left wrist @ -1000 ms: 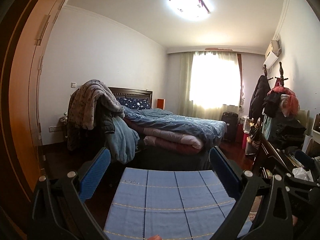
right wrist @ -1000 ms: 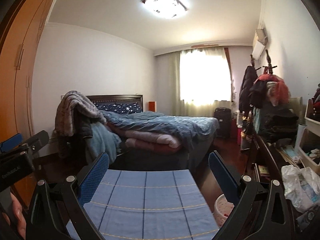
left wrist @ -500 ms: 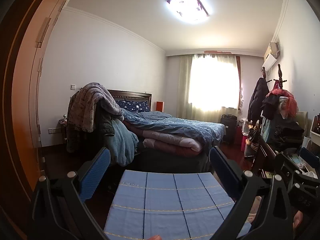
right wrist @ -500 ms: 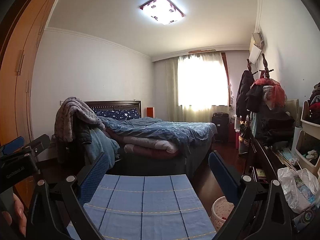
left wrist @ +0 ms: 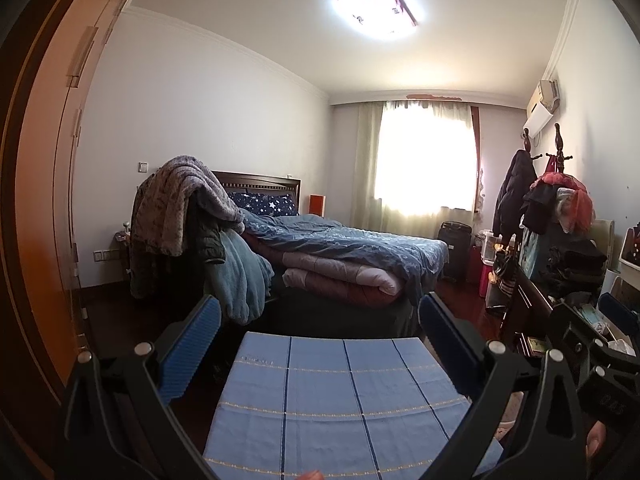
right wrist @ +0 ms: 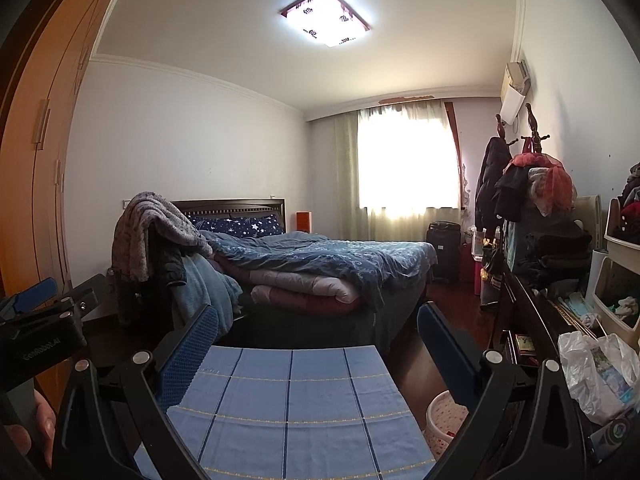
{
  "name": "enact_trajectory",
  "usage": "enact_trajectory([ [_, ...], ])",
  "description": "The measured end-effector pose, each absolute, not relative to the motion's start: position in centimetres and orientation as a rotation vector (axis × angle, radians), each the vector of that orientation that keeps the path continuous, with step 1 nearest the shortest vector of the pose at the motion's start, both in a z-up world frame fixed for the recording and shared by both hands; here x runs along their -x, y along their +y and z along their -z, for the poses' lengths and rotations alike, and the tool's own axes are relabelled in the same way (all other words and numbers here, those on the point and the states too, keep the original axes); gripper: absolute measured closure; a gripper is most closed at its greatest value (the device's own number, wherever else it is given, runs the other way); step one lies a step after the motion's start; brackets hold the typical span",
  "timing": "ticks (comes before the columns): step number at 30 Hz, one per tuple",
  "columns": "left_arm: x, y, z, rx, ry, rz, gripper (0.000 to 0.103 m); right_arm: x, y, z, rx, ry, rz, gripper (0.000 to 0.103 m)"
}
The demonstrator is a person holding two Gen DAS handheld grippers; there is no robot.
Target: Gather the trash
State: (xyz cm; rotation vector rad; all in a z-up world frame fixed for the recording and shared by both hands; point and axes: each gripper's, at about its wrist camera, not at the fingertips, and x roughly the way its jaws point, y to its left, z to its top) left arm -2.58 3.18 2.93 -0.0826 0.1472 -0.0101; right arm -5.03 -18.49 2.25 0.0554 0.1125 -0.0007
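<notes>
Both the left gripper (left wrist: 320, 330) and the right gripper (right wrist: 318, 330) are held wide open, empty. No trash collected yet. A crumpled plastic bag (right wrist: 596, 376) is noted on the worktop's (right wrist: 532, 316) near edge.

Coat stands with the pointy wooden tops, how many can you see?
2. Both stand by the right wall under the air conditioner: one coat stand holds a dark coat, the other coat stand, just right of it, holds red clothes. More may be hidden.
</notes>
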Motion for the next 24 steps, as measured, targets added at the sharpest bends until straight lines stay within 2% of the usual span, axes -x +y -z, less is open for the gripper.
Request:
enact_trajectory([
  [24,1.92,2.53,-2.08,0.075,0.162,0.016,0.003,4.52,-18.42,-1.63,-0.061,0.123,-0.003,0.004],
])
